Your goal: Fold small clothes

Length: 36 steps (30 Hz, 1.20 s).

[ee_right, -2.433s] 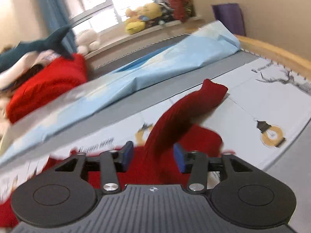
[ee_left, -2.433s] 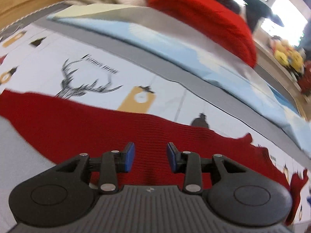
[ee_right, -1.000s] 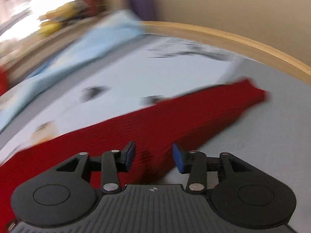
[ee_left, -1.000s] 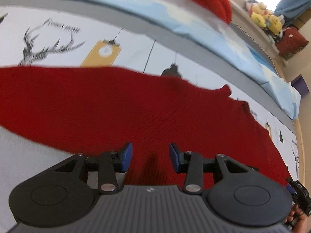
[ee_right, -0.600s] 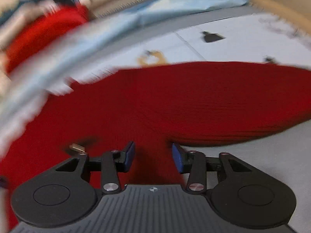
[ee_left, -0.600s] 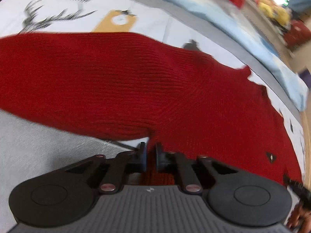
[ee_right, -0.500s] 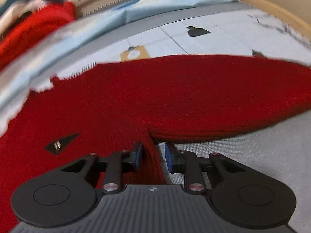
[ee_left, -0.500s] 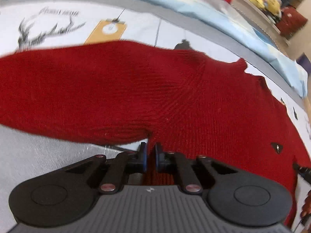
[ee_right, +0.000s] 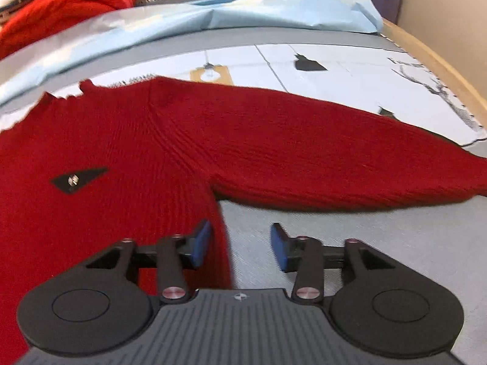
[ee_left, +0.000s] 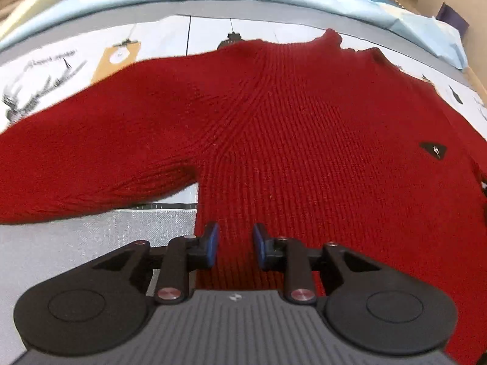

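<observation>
A dark red knit sweater (ee_left: 304, 140) lies flat and face up on the bed, both sleeves spread out sideways. It carries a small black diamond badge (ee_left: 432, 149), which also shows in the right wrist view (ee_right: 76, 179). My left gripper (ee_left: 234, 248) is open over the sweater's left side edge, just below the armpit. My right gripper (ee_right: 240, 245) is open over the sweater's (ee_right: 137, 158) right side edge, below the right sleeve (ee_right: 350, 164). Neither holds cloth.
The bed has a grey mat (ee_right: 365, 228) and a white printed sheet (ee_right: 334, 70). A light blue cover (ee_right: 213, 15) lies along the far side. A pile of clothes with a bright red knit (ee_right: 61, 3) sits far left. A wooden bed rim (ee_right: 441, 70) runs on the right.
Both grippers were shut on the sweater's side edges half a second ago and have now opened and let go. The sweater lies flatter, with both sleeves spread.
</observation>
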Available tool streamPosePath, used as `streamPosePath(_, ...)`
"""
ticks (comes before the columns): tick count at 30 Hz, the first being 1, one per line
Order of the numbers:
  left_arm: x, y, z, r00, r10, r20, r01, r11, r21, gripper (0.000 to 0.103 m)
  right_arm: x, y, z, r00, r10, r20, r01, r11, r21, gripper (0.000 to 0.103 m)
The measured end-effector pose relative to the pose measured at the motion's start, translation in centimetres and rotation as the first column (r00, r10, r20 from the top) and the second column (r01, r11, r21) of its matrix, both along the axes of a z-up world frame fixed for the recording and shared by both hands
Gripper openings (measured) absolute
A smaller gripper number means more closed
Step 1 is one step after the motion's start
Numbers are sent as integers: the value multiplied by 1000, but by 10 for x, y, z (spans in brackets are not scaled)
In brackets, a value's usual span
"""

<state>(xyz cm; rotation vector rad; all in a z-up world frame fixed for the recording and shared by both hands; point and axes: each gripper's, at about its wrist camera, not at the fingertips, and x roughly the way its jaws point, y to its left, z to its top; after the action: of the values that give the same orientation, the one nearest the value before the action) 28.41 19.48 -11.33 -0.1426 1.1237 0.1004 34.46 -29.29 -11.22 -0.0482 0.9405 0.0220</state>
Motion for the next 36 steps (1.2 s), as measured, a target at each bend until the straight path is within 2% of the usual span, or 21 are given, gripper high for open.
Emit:
streamPosePath(2, -5, -8, 16, 999, -7, 35, 7, 1000, 25, 36, -6, 3, 16, 1000, -12, 20, 12, 999, -39, 47)
streamPosePath(5, -13, -18, 36, 995, -21, 95, 13, 997, 81, 53, -23, 10, 57, 995, -7, 100, 9, 1000, -16, 47)
streamPosePath(8, -23, -23, 54, 992, -14, 122, 2, 995, 98, 53, -44, 27, 102, 987, -3, 163, -4, 999, 40, 48)
streamPosePath(10, -28, -28, 74, 988, -17, 151, -3, 991, 136, 53, -60, 44, 132, 978, 5, 206, -23, 996, 89, 50)
streamPosePath(13, -37, -29, 115, 975, -24, 221, -21, 980, 197, 63, -89, 72, 172, 963, 34, 267, -83, 981, 176, 57)
streamPosePath(17, -59, -26, 163, 952, 31, 303, -93, 977, 192, 69, -122, 108, 204, 917, 113, 383, -203, 957, 205, 67)
streamPosePath(18, -63, -27, 170, 947, 44, 319, -111, 974, 196, 71, -126, 117, 207, 906, 130, 403, -226, 953, 201, 68)
streamPosePath(20, -69, -27, 176, 935, 72, 347, -154, 964, 216, 84, -132, 131, 204, 884, 167, 437, -272, 943, 189, 69)
streamPosePath(22, -73, -31, 173, 925, 96, 368, -201, 945, 259, 84, -132, 141, 190, 868, 210, 449, -311, 936, 163, 69)
streamPosePath(24, -71, -33, 164, 919, 126, 373, -246, 924, 294, 84, -128, 148, 177, 880, 229, 416, -308, 942, 132, 69)
streamPosePath(26, -68, -28, 153, 918, 183, 353, -296, 908, 298, 84, -123, 152, 171, 880, 233, 414, -309, 943, 126, 69)
streamPosePath(31, -54, -17, 143, 913, 236, 333, -324, 915, 239, 84, -110, 165, 163, 888, 233, 397, -285, 956, 76, 69)
streamPosePath(34, -49, -12, 136, 919, 234, 317, -304, 933, 192, 84, -102, 174, 154, 907, 225, 357, -239, 971, -5, 69)
streamPosePath(36, -43, -9, 128, 924, 229, 305, -290, 941, 173, 84, -95, 175, 148, 928, 195, 316, -206, 979, 1, 69)
